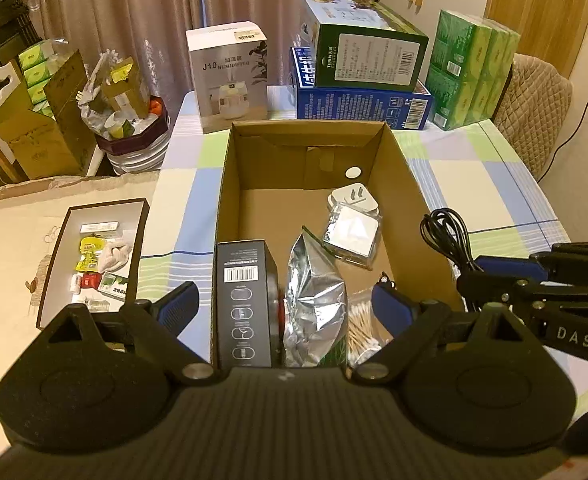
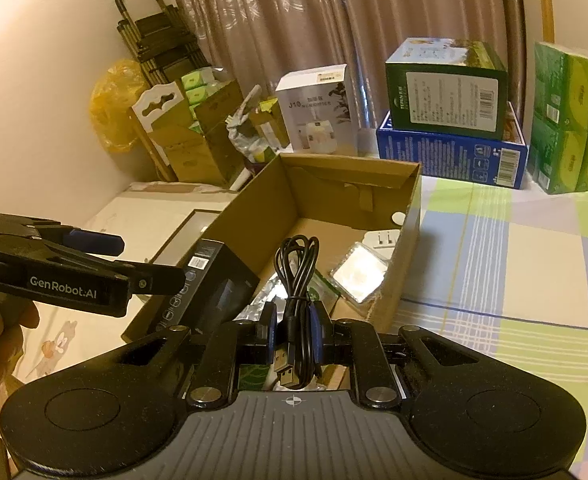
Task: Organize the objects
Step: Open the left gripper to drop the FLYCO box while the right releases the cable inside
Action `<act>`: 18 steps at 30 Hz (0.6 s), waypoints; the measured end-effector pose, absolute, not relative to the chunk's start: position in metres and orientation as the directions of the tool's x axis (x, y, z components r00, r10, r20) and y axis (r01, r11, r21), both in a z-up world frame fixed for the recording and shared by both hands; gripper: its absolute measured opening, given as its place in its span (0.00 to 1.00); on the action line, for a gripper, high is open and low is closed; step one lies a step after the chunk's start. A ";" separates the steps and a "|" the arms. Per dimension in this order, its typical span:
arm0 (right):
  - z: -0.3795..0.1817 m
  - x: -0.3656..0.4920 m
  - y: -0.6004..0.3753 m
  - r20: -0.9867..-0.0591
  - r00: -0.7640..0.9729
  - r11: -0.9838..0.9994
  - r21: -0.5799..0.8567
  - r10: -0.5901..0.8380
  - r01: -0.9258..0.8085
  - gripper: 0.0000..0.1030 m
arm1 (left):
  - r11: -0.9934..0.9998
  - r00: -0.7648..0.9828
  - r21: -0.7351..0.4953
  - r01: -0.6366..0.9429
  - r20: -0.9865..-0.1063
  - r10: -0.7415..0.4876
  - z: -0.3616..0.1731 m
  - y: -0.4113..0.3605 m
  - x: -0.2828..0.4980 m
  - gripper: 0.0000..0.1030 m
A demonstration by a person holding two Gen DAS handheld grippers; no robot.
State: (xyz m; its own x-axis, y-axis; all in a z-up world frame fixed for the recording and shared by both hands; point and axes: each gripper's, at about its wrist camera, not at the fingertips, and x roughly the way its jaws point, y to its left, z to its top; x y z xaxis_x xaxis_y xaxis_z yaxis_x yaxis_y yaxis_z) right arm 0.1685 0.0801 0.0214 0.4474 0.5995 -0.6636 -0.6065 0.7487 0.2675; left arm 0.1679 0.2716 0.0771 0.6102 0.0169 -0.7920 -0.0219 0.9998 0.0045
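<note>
"J10 HUMIDIFIER" on white box (image 1: 230,76); "GenRobot.AI" on left tool (image 2: 110,246).

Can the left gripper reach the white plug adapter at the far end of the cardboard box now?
Probably yes. The left gripper is open and empty above the open-topped cardboard box, and the white plug adapter lies uncovered beyond the silver foil bag.

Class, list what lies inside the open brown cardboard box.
Inside the open brown cardboard box: black carton, silver foil pouch, cotton swabs, white plug adapter, clear square packet. Anything beneath them is hidden.
</note>
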 end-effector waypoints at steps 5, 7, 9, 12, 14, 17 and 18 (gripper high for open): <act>0.026 0.166 0.083 -0.659 0.449 0.746 0.267 0.603 -0.610 0.13 | 1.000 0.616 0.006 -0.028 -0.787 0.022 0.082 0.274 0.161 0.90; 0.028 0.166 0.084 -0.658 0.450 0.745 0.267 0.604 -0.611 0.13 | 0.999 0.619 0.006 -0.032 -0.785 0.024 0.084 0.276 0.160 0.90; 0.028 0.167 0.086 -0.658 0.448 0.745 0.271 0.606 -0.609 0.13 | 0.999 0.621 0.005 -0.034 -0.783 0.025 0.084 0.277 0.159 0.90; 0.026 0.170 0.087 -0.658 0.441 0.746 0.289 0.610 -0.600 0.14 | 0.999 0.620 0.004 -0.035 -0.784 0.025 0.084 0.278 0.159 0.91; 0.023 0.176 0.087 -0.653 0.430 0.744 0.324 0.623 -0.585 0.14 | 0.999 0.618 -0.002 -0.035 -0.786 0.021 0.082 0.280 0.160 0.92; 0.021 0.183 0.088 -0.643 0.416 0.731 0.352 0.642 -0.585 0.23 | 0.999 0.616 -0.002 -0.032 -0.787 0.018 0.079 0.282 0.159 0.93; 0.020 0.185 0.089 -0.639 0.426 0.735 0.347 0.640 -0.583 0.40 | 0.999 0.614 0.000 -0.033 -0.789 0.020 0.078 0.284 0.159 0.93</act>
State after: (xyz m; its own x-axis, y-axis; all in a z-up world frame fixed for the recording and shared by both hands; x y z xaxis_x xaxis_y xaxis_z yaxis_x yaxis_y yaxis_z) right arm 0.1848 0.0886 0.0204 0.4259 0.6402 -0.6393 -0.5830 0.7346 0.3473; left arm 0.1587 0.2836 0.0777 0.6144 0.0204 -0.7887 -0.0334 0.9994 -0.0002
